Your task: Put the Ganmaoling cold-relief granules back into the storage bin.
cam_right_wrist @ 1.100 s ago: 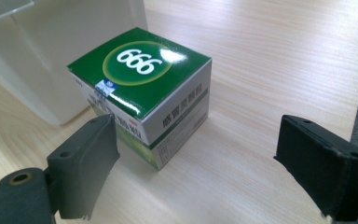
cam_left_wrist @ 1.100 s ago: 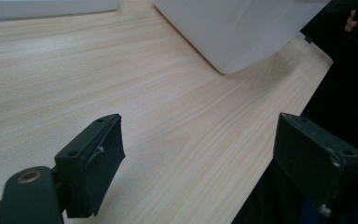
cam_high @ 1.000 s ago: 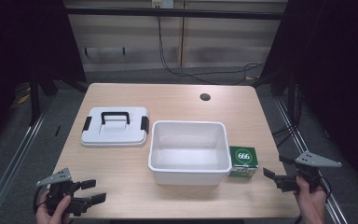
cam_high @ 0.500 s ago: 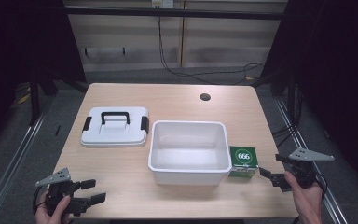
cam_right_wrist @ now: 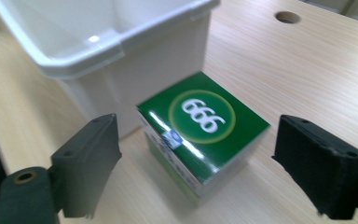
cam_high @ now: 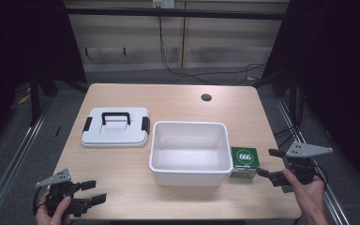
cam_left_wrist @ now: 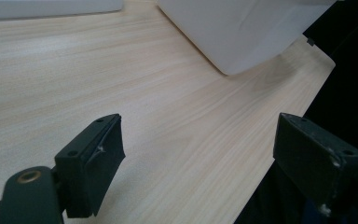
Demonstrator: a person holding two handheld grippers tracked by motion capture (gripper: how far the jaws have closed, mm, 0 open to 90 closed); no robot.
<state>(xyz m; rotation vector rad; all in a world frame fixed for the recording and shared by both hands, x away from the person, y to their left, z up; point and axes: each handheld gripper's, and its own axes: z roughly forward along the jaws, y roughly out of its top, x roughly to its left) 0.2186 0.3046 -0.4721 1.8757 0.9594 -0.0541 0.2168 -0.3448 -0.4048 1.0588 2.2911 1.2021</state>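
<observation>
Black left gripper (cam_high: 95, 191), black right gripper (cam_high: 269, 162), grey three-cornered top plates, blocky jaws, brass-coloured pivot rivets

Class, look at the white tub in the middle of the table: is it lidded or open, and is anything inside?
Open and empty: the white tub shows a bare inside, and its lid lies beside it on the table.

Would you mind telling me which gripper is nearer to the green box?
The right gripper is nearer, open just beside the green box, jaws either side of it in its own view. The left gripper is open at the table's opposite near corner.
</observation>
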